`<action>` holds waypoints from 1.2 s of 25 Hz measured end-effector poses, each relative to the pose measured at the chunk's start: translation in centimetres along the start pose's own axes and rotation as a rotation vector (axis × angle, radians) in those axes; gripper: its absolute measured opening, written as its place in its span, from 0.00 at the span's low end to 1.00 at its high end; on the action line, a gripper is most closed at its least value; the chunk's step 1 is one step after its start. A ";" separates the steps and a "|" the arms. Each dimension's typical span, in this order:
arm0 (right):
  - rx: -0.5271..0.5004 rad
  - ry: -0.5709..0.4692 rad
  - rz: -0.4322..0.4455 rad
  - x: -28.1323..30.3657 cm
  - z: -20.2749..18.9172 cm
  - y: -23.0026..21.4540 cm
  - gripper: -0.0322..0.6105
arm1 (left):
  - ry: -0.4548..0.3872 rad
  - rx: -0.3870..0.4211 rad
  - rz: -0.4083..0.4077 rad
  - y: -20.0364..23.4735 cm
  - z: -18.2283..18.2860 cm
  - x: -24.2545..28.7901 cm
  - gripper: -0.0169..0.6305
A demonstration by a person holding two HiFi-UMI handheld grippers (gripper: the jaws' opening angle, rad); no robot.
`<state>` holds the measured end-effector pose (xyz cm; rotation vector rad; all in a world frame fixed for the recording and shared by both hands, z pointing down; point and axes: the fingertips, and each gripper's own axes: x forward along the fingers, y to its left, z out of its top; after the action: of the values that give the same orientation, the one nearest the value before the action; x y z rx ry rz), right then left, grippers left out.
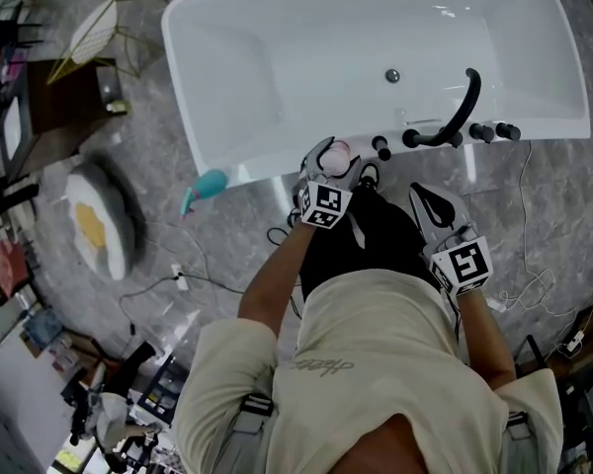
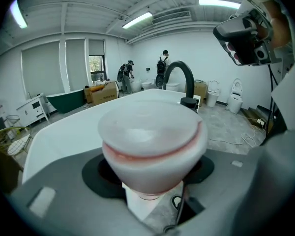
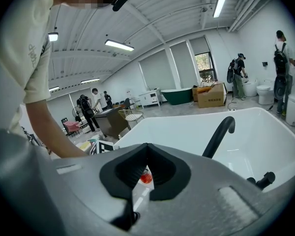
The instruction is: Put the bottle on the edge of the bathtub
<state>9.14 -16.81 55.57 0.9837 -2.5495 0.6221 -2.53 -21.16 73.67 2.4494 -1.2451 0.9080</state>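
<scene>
A white bottle with a pinkish cap stands upright between the jaws of my left gripper, right at the near rim of the white bathtub. In the left gripper view the bottle's cap fills the middle, and the left gripper is shut on its body, with the tub behind. My right gripper hangs in front of the tub near the black faucet. The right gripper is shut with nothing in it.
Black knobs sit on the rim beside the faucet. On the marbled floor lie a teal object, an egg-shaped cushion and cables. A wire chair and dark table stand at left. People stand far off.
</scene>
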 end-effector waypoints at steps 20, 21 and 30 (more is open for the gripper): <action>-0.054 -0.065 0.076 2.0 2.7 3.3 0.05 | -0.009 -0.076 0.036 1.1 1.1 -8.2 0.63; -0.064 -0.067 0.085 2.3 3.0 3.7 0.05 | -0.032 -0.103 0.043 1.4 1.7 -9.4 0.62; -0.139 -0.150 0.074 4.1 9.1 4.7 0.05 | -0.320 -0.240 0.059 5.0 11.4 -19.4 0.18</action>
<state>1.65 -20.55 48.45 0.9235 -2.7284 0.3976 -10.35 -17.17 52.32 2.4361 -1.4401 0.3577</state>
